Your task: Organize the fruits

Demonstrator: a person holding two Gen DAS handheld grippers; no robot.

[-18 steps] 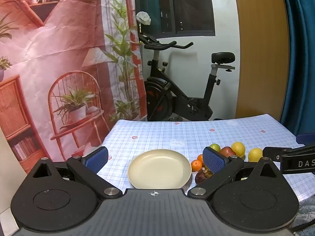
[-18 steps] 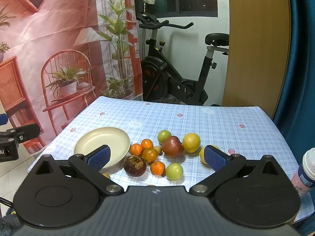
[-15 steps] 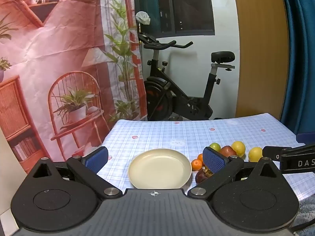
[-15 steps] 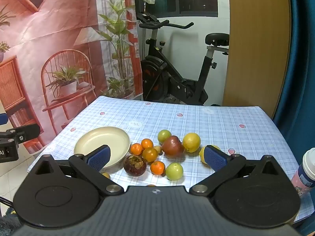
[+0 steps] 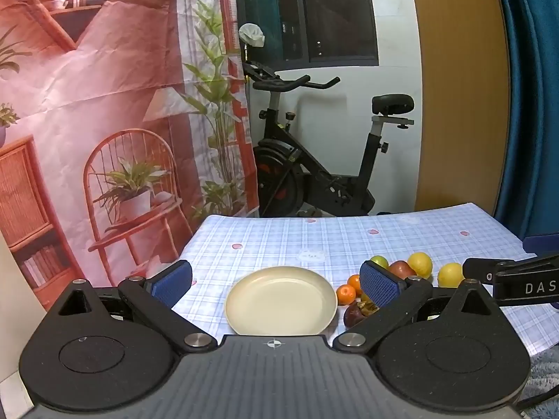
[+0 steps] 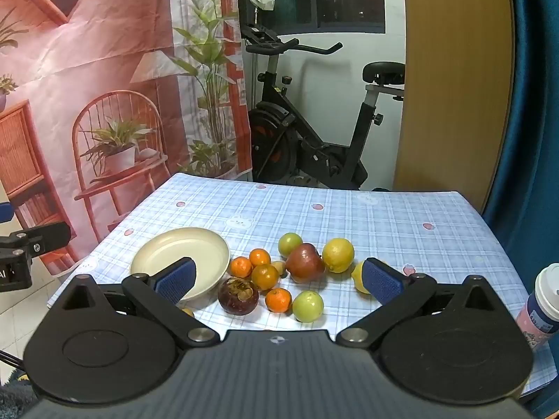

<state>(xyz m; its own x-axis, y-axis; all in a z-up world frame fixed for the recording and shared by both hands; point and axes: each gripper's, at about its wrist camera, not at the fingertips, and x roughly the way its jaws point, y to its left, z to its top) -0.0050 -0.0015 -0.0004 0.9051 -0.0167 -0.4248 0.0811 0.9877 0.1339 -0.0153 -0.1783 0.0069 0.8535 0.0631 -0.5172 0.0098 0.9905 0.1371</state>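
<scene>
We hold our left gripper (image 5: 276,281) above the near left edge of the counter (image 6: 349,216), its blue-padded fingers (image 5: 172,278) spread wide with nothing between them; the cream plate (image 5: 281,300) sits framed in the gap, bare, near the counter's left edge. Our right gripper (image 6: 279,277) hangs over the near edge further right, fingers (image 6: 380,279) likewise wide apart and gripping nothing.

In the right wrist view the fruits lie in a loose cluster just right of the plate (image 6: 181,255). Closest to its rim sit two small oranges (image 6: 241,267), one behind the other, and a dark purple mangosteen (image 6: 238,295) towards the near edge. A larger orange (image 6: 265,277) touches the mangosteen's far side, and another small orange (image 6: 278,299) lies just right of the mangosteen. A green fruit (image 6: 307,306) rests beside that orange. Further back, a second green fruit (image 6: 289,244) sits behind a red apple (image 6: 304,263), and a yellow lemon (image 6: 338,255) touches the apple's right side. Another lemon (image 6: 358,272) is partly hidden behind our right finger. A small yellowish fruit (image 6: 188,312) peeks out by the left finger near the counter edge; what it is we cannot tell.

At the counter's near right corner stands a lidded cup (image 6: 541,303). An exercise bike (image 6: 307,139) stands beyond the far edge
</scene>
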